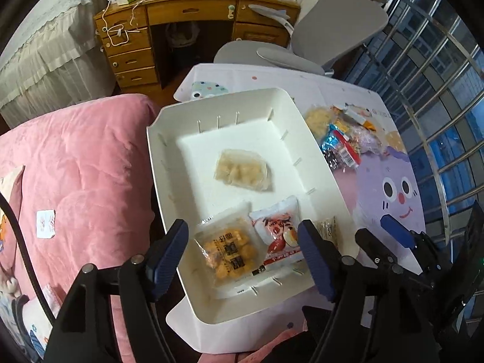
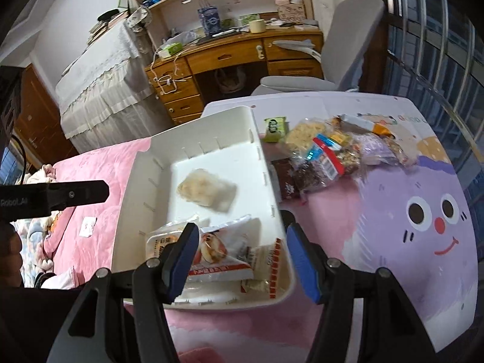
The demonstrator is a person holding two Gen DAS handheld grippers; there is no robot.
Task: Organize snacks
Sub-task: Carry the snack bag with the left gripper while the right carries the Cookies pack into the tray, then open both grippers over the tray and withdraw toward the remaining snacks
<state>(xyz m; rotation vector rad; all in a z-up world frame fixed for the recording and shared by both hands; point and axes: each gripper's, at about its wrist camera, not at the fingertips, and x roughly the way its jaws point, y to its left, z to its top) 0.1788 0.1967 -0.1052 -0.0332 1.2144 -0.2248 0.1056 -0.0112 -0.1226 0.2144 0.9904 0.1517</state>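
The black gripper arm at the left edge of the right wrist view bears pale lettering that reads "RobotAI", partly cut off. Print on the snack packets is too blurred to read.

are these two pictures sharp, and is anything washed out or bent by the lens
Left wrist view: mostly sharp; the white bin floor is blown out, and window bars curve with fisheye distortion. Right wrist view: softer, with the pale snack packet and snack pile slightly smeared; edges darken.
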